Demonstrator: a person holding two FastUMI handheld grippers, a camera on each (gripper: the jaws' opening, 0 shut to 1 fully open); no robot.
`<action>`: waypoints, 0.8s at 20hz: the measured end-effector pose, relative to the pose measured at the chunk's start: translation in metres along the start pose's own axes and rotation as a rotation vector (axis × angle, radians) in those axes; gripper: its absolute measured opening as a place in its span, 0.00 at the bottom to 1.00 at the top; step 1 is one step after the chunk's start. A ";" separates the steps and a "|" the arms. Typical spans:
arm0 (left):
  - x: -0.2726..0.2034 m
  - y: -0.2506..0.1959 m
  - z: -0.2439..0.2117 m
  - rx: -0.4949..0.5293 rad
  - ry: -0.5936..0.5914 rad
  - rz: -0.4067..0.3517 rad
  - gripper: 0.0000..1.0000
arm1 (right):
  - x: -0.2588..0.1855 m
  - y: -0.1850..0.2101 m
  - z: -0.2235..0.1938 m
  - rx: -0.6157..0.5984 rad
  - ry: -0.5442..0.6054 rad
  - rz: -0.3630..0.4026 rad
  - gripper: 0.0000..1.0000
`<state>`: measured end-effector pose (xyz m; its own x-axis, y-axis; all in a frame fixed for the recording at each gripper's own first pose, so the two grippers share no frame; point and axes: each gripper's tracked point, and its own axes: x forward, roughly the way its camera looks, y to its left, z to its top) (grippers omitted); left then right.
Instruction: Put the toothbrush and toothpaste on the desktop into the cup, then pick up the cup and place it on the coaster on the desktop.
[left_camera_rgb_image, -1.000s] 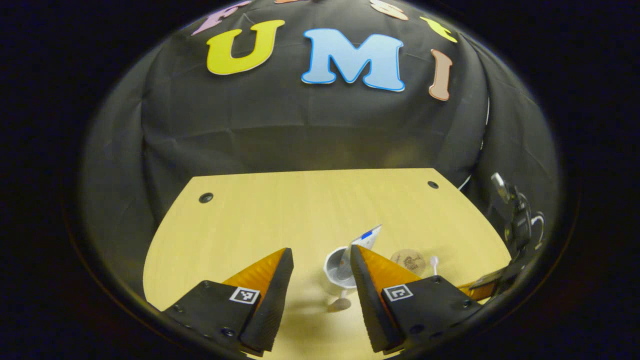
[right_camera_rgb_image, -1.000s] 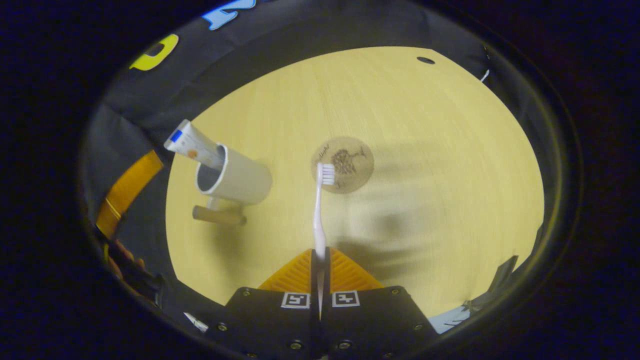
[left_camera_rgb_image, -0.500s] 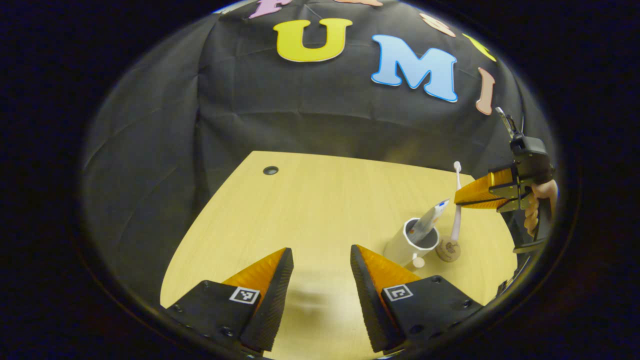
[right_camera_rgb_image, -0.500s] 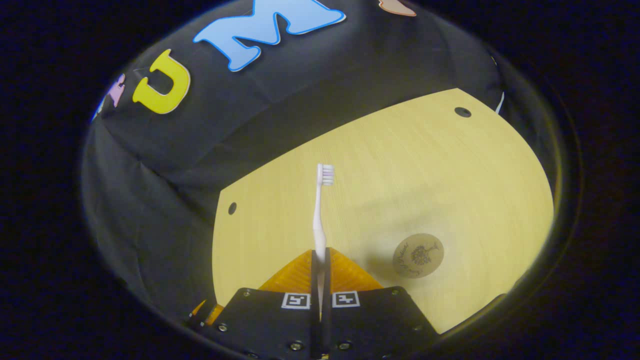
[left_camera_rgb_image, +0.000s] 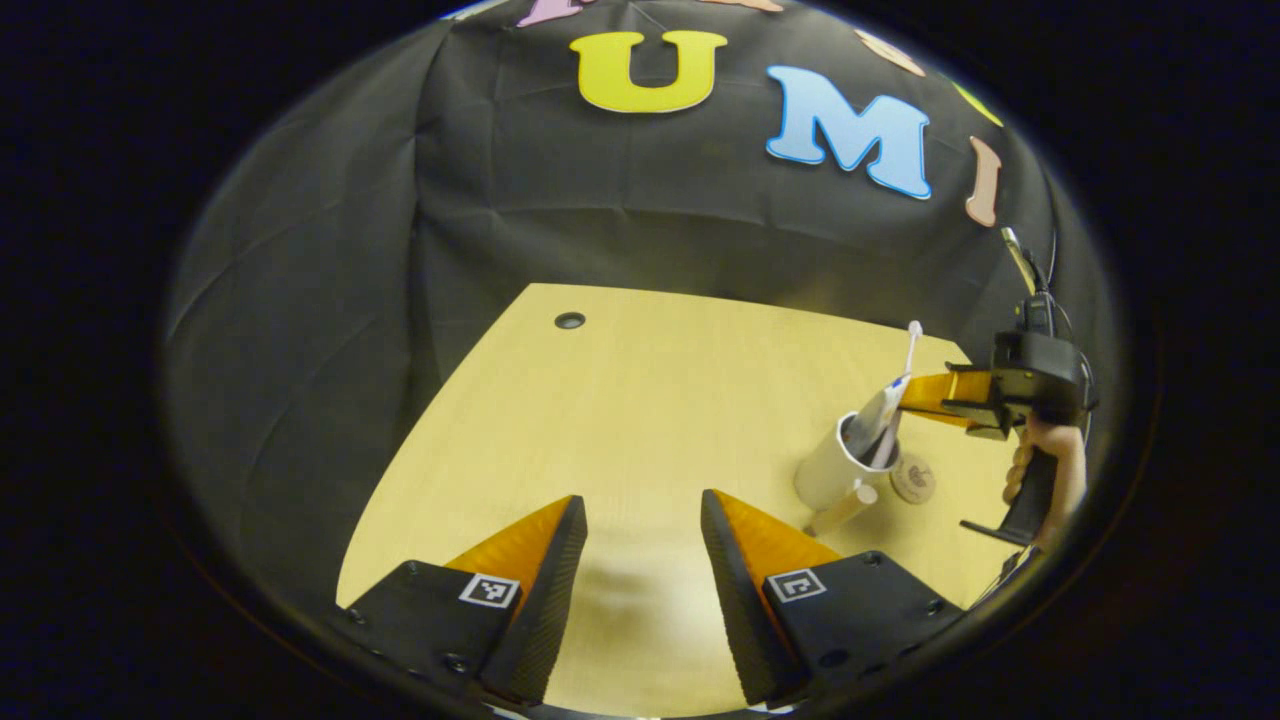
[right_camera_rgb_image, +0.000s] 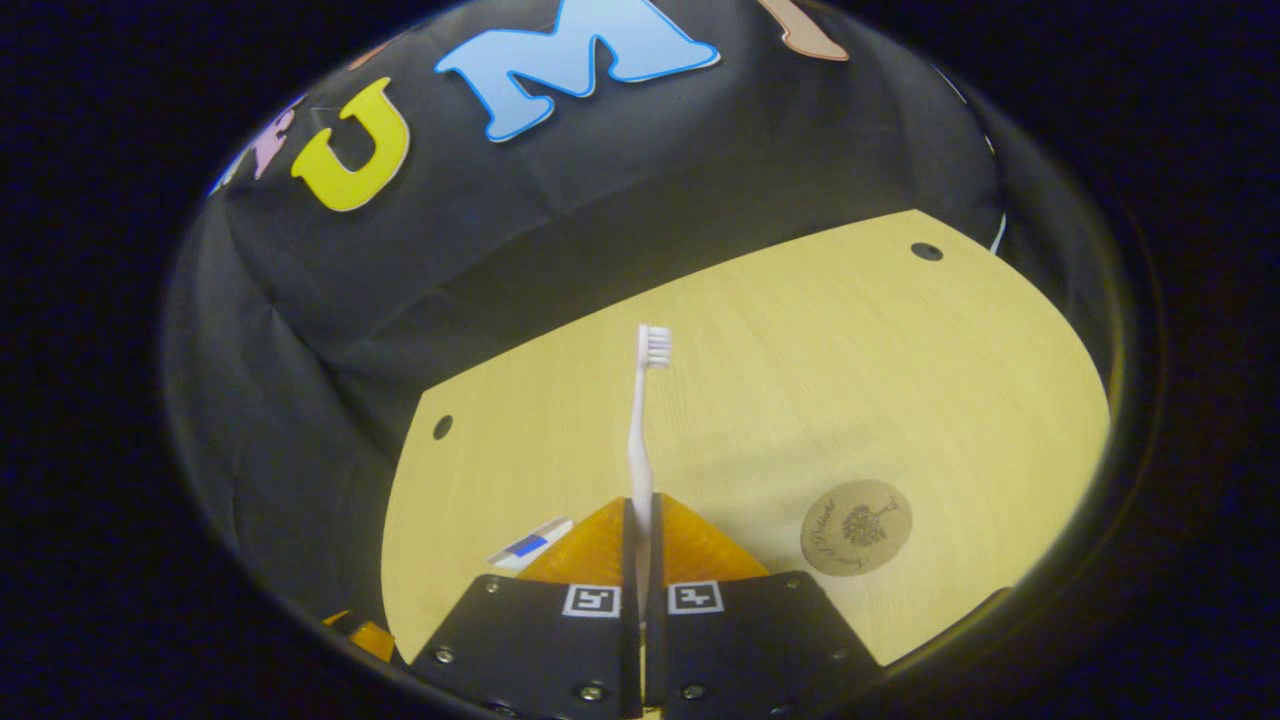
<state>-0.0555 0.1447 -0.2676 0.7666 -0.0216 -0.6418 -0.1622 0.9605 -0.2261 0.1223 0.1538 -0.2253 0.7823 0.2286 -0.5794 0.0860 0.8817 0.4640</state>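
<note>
Wooden coaster (left_camera_rgb_image: 912, 479) sits just beside cup (left_camera_rgb_image: 836, 462) holding toothpaste (left_camera_rgb_image: 880, 409).

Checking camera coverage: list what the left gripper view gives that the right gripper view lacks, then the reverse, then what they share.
Left gripper view: the white cup with its wooden handle, the hand holding the right tool, the open left tool. Right gripper view: the coaster with its engraved tree, the grip on the toothbrush up close. Shared: toothbrush, toothpaste tube, coaster, desktop.
</note>
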 end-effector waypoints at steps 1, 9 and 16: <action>0.002 -0.006 0.001 0.004 0.001 -0.015 0.75 | -0.002 0.000 -0.001 -0.008 -0.006 0.003 0.04; 0.025 -0.092 0.008 0.070 0.043 -0.185 0.73 | -0.038 -0.008 -0.031 -0.085 0.025 0.046 0.07; 0.043 -0.173 -0.021 0.166 0.235 -0.381 0.73 | -0.064 -0.079 -0.030 0.011 0.025 -0.036 0.11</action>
<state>-0.0074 -0.0281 -0.2715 0.5877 -0.4249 -0.6885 0.2196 0.9028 -0.3698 0.0469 0.0816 -0.2447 0.7630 0.2069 -0.6124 0.1208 0.8850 0.4496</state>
